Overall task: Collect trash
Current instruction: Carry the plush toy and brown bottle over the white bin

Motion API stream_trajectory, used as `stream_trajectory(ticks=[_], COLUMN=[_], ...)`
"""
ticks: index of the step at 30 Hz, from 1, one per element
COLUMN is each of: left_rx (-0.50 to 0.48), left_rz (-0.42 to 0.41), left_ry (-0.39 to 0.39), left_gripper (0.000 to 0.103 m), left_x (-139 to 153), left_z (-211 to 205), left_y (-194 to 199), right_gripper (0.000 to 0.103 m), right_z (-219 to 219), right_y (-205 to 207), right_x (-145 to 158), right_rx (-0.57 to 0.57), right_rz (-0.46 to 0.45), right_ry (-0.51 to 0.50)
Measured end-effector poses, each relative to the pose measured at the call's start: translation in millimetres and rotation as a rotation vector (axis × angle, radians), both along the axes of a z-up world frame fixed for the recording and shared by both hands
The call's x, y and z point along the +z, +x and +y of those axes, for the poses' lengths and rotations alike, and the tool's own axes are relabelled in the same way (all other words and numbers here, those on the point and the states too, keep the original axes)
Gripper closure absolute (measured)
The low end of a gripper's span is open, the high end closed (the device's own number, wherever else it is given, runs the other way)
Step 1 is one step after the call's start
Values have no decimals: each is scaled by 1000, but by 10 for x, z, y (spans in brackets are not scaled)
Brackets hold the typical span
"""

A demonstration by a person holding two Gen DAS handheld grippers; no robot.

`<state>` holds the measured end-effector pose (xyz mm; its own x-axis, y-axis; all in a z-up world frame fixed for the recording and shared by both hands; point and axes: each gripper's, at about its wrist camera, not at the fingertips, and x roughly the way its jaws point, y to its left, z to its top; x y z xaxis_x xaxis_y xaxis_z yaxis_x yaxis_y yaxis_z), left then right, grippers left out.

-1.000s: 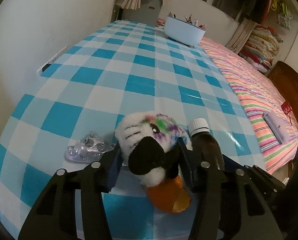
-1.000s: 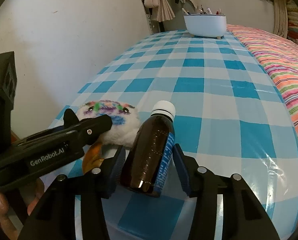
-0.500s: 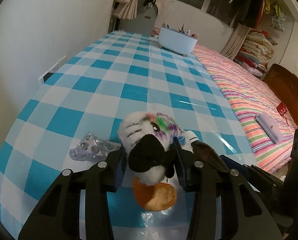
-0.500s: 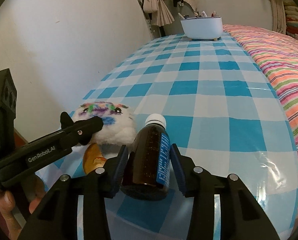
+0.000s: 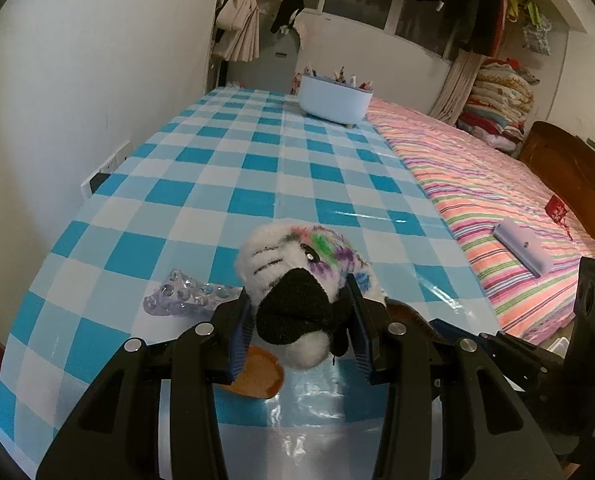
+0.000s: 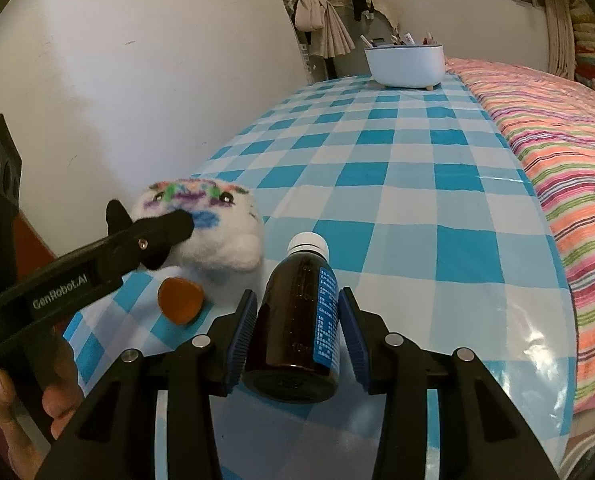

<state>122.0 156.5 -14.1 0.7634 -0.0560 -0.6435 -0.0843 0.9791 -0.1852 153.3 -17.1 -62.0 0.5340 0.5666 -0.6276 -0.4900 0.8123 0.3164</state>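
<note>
My left claw (image 5: 299,336) is pinching the toy (image 5: 297,276): both blue pads press into its plush sides, below the scribbled face. The jaws have just been closing on it, and the pile gives visibly under them. I judge the toy light and soft; it will not slip, but a grip on fluff alone could sag or twist, so the hold belongs across the firm middle of the body, where it now is. Its orange foot (image 5: 253,372) hangs below the pads, close over the bench (image 5: 257,168).

My right claw (image 6: 295,336) is clamped on the bottle (image 6: 297,316), pads on either side of the brown barrel near its base, white cap (image 6: 308,243) pointing away. Those jaws have likewise just been closing, with the bottle between them. The barrel looks rigid and smooth, and the label (image 6: 326,312) glossy. I judge it the slippery item, and breakable if it is glass, which I cannot tell. A grip at mid-barrel would be safer than one near the base, as the neck end could tip down.

Just left of the toy, a clear blister pack (image 5: 185,298) lies flat on the bench, uncollected. It looks thin and crushable; an edge pinch would suit.

Far across the bench stands a white tub (image 5: 333,100) with pens in it. A striped bed (image 5: 497,200) adjoins on the right.
</note>
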Motion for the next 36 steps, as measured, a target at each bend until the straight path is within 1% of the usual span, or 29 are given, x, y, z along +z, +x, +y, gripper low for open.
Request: stream_trajectory(ticks=[9,16,21,36], left_rx=[-35,-85,-124,-215], left_rz=[-33,-48,-50,-66], left_ry=[12,25,49,75], left_gripper=[62,62,62,62], left_x=[119,172,176,279], left_z=[-204,-476,-681,-1158], left_y=[-138,-231,-267,-368], right_gripper=[62,62,62,62], right_z=[-259,-549,-744,-1294], right_y=[-189,-339,-428,-708], right_x=[124,191,229,293], right_rx=[-13,-38,-56,-117], right_rz=[-23,-28,-38,-68], right_ry=[25,34,36,32])
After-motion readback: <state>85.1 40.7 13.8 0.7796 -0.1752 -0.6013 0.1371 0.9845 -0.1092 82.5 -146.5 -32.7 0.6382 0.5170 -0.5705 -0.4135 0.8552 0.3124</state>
